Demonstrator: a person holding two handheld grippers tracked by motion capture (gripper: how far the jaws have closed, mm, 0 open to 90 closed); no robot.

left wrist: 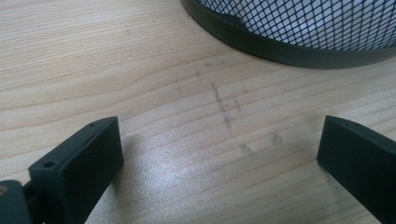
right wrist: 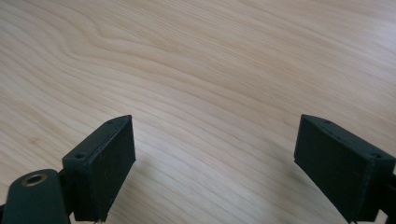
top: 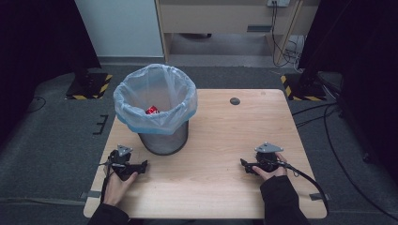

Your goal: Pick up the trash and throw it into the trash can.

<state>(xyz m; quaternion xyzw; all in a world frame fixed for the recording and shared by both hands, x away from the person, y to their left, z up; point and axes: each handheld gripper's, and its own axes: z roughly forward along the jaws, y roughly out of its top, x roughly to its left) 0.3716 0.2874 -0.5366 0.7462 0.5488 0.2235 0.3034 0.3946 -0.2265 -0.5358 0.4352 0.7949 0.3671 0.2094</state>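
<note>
A black mesh waste bin (top: pixel 162 136) lined with a pale blue bag (top: pixel 155 98) stands on the left part of the wooden table (top: pixel 220 126). A red item (top: pixel 151 110) lies inside it. My left gripper (top: pixel 143 165) rests on the table just in front of the bin, held by a hand; its jaws stand wide apart over bare wood (left wrist: pixel 219 140), with the bin's base (left wrist: pixel 299 42) a short way ahead. My right gripper (top: pixel 244 165) rests near the front right, held by the other hand, jaws wide apart over bare wood (right wrist: pixel 215 140). Both grip nothing.
A small dark round disc (top: pixel 234 101) sits in the table top near the far edge. A cable (top: pixel 305 178) trails from the right gripper over the table's right front corner. Grey carpet surrounds the table, with black stands at both far sides.
</note>
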